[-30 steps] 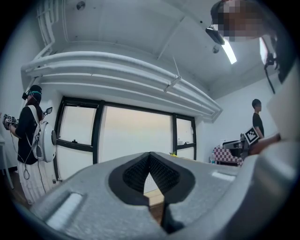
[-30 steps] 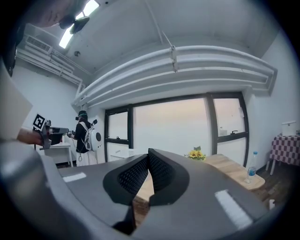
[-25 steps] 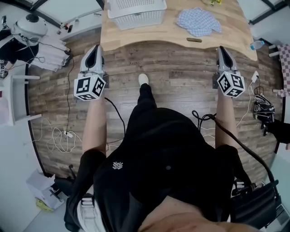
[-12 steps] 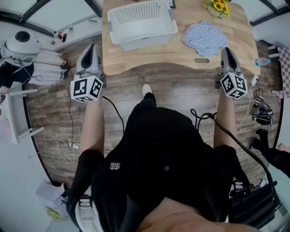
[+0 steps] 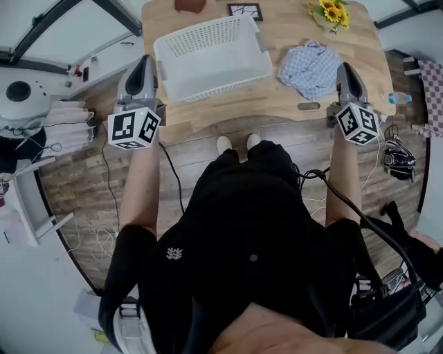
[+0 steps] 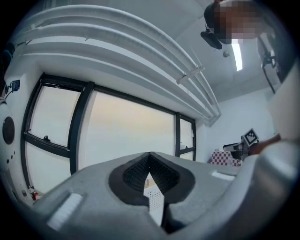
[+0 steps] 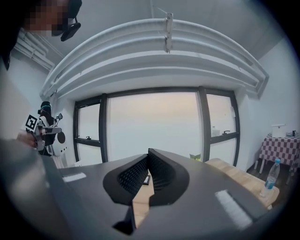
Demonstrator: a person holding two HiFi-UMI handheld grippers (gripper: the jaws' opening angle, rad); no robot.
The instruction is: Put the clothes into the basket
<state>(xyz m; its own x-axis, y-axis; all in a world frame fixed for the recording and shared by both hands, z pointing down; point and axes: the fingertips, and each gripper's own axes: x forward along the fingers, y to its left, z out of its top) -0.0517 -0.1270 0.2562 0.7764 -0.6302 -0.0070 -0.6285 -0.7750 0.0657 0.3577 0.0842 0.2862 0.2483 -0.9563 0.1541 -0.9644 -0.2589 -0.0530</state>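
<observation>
A white slatted basket [image 5: 211, 59] stands empty on the left part of the wooden table [image 5: 277, 31]. A crumpled blue-checked garment [image 5: 310, 68] lies on the table to its right. My left gripper [image 5: 146, 61] is held level just left of the basket, at the table's left edge; its jaws meet with nothing between them. My right gripper [image 5: 345, 68] hovers at the garment's right side, shut and empty. In the left gripper view the shut jaws [image 6: 149, 155] show a strip of basket [image 6: 154, 201] behind them. The right gripper view shows shut jaws [image 7: 149, 152] over the table [image 7: 234, 176].
Sunflowers [image 5: 332, 10], a small picture frame [image 5: 244, 10] and a brown object [image 5: 188, 5] sit at the table's far edge. A water bottle [image 5: 401, 98] and a checked-cloth table [image 5: 432, 90] stand to the right. Cables and white equipment [image 5: 66, 117] lie on the floor at left.
The person has stepped up to the table. Both grippers have moved forward and now flank the basket and the garment, which appear nearer in the head view. Both stay shut.
</observation>
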